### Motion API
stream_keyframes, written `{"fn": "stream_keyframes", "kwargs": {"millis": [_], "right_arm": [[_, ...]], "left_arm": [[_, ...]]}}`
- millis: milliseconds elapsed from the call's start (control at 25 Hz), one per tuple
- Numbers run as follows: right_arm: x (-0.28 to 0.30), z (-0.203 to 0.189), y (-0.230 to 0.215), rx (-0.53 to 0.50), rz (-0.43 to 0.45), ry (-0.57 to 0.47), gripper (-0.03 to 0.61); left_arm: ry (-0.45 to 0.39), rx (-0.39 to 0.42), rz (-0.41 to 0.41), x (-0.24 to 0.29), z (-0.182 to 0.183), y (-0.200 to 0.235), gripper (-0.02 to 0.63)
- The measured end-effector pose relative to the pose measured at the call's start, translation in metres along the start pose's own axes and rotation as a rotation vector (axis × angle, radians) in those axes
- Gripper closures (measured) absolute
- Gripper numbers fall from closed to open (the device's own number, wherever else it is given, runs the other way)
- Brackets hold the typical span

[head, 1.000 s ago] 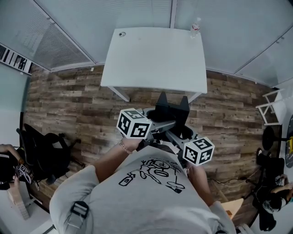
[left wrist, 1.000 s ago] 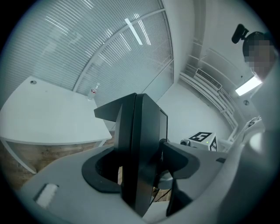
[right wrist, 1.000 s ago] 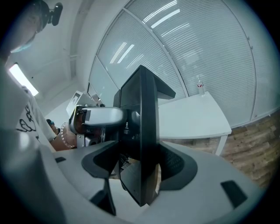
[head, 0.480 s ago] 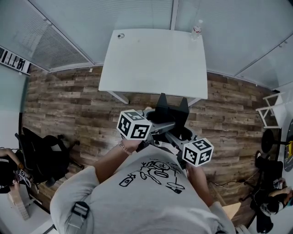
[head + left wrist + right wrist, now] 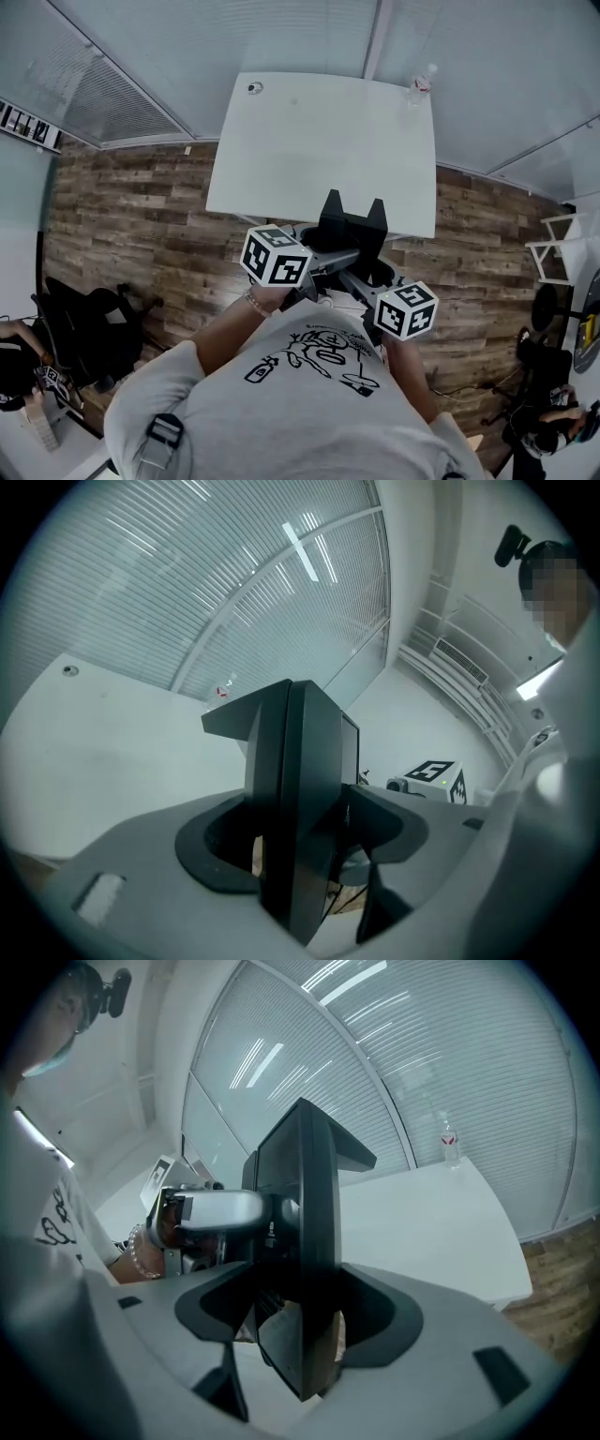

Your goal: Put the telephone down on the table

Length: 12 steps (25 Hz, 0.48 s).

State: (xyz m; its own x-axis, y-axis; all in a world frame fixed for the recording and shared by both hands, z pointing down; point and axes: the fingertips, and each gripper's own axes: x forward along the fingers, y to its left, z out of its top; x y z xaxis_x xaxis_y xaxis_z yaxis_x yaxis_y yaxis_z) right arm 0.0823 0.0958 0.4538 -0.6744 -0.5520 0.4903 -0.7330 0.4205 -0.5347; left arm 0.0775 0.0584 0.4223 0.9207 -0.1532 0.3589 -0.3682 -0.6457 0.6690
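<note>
A black telephone (image 5: pixel 352 225) hangs in the air between my two grippers, just over the near edge of the white table (image 5: pixel 319 141). My left gripper (image 5: pixel 325 251) is shut on its left side and my right gripper (image 5: pixel 368 270) on its right side. In the left gripper view the telephone (image 5: pixel 300 789) stands as a dark slab between the jaws, with the table top (image 5: pixel 103 761) behind it. The right gripper view shows the same slab (image 5: pixel 305 1260) in its jaws, the left gripper's body (image 5: pixel 211 1213) beyond it and the table (image 5: pixel 431 1232) behind.
A water bottle (image 5: pixel 422 86) stands at the table's far right corner, and a small round object (image 5: pixel 254 88) lies at its far left corner. Glass walls with blinds close the room behind the table. A black chair (image 5: pixel 89 328) stands on the wooden floor at the left, a white rack (image 5: pixel 553 253) at the right.
The table has drawn closer and larger in the head view. The telephone, held the same way between both grippers, now overlaps the table's near edge instead of the floor.
</note>
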Motion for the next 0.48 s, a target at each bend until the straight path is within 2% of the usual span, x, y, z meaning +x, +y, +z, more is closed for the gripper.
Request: {"fn": "stream_keyframes", "kwargs": {"millis": [480], "right_arm": [[0.097, 0.105, -0.03, -0.018, -0.005, 0.004, 0.31]], "left_arm": [[-0.015, 0.004, -0.007, -0.013, 0.107, 0.098, 0.316]]}}
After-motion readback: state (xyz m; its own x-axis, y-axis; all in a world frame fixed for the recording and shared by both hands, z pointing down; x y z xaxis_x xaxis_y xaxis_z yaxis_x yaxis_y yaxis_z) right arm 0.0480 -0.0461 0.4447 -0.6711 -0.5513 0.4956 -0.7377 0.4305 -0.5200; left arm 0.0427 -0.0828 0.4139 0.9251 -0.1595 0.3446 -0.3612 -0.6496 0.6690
